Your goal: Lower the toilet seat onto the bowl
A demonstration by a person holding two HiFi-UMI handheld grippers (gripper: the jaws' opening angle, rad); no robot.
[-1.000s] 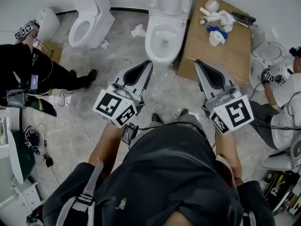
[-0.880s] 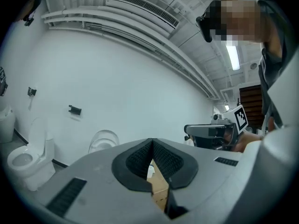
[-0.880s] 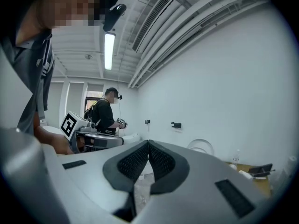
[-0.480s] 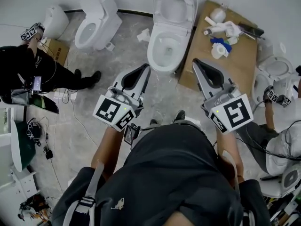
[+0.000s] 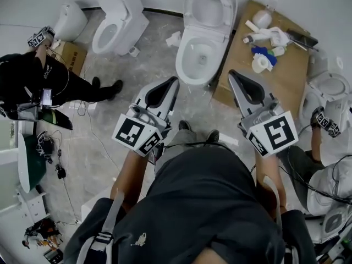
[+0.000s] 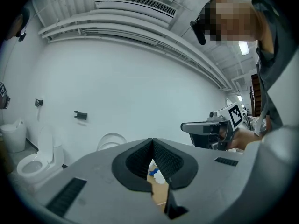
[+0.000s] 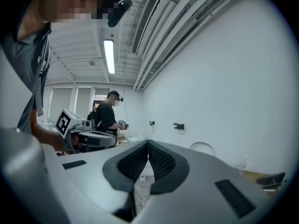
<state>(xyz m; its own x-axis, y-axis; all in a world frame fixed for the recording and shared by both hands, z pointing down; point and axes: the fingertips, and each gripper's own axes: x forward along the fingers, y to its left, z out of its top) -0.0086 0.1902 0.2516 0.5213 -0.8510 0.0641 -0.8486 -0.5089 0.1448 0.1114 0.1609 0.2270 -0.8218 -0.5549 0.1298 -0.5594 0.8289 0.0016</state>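
Short of toilet bowl point(image 5: 185, 45), left gripper point(image 5: 174, 81) and right gripper point(image 5: 231, 74) point forward, jaws together, empty

head: overhead, steeply down | both gripper views: low, level, facing wall point(image 6: 140, 92) | shared: toilet point(image 5: 202, 51)

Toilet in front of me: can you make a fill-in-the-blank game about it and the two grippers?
The seat of the toilet is ___, not lowered yet. The left gripper and the right gripper are empty, and both have their jaws ___. In the head view, the cardboard lies to the ___ of the toilet.
Missing words: up; shut; right.
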